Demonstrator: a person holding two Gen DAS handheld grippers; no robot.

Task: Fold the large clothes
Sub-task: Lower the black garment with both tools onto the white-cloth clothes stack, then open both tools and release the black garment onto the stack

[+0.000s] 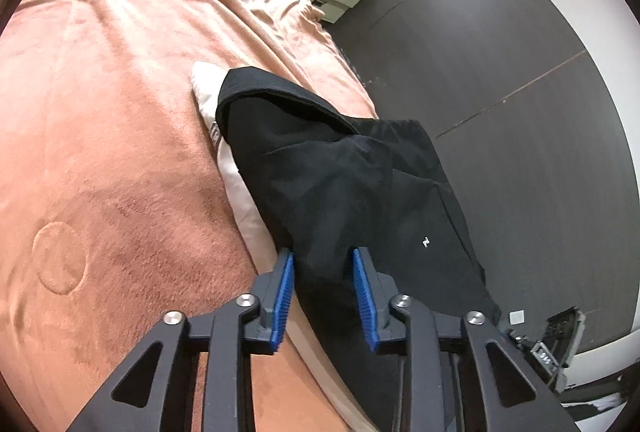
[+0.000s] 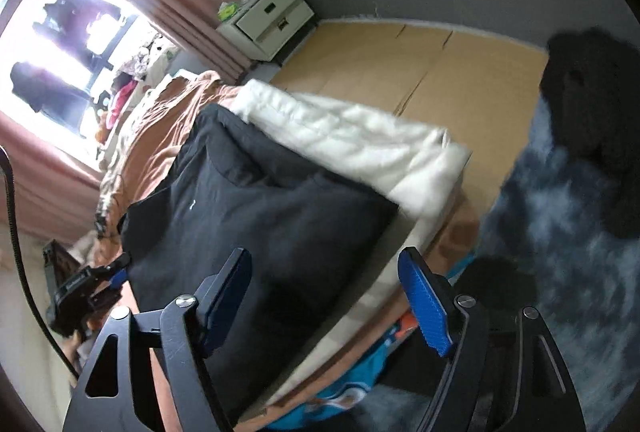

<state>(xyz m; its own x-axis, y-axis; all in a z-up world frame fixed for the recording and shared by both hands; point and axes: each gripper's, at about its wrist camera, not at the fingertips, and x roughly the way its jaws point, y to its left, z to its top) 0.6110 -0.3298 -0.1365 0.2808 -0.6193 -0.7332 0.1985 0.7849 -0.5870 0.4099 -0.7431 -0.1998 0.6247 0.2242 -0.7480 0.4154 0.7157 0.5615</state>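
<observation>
While black garment [image 1: 340, 191] sits pinched in left gripper [image 1: 324, 256], right gripper [image 2: 324, 264] hovers spread above its edge.

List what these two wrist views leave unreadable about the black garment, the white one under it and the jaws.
- Black garment: left wrist view, near end hidden behind the left gripper; whether the pads press it is unclear.
- White garment: same view, mostly covered by the black one; its type is unreadable.
- Right gripper: right wrist view, jaws open, scene motion-blurred.
- Small white logo: too small to read.
</observation>
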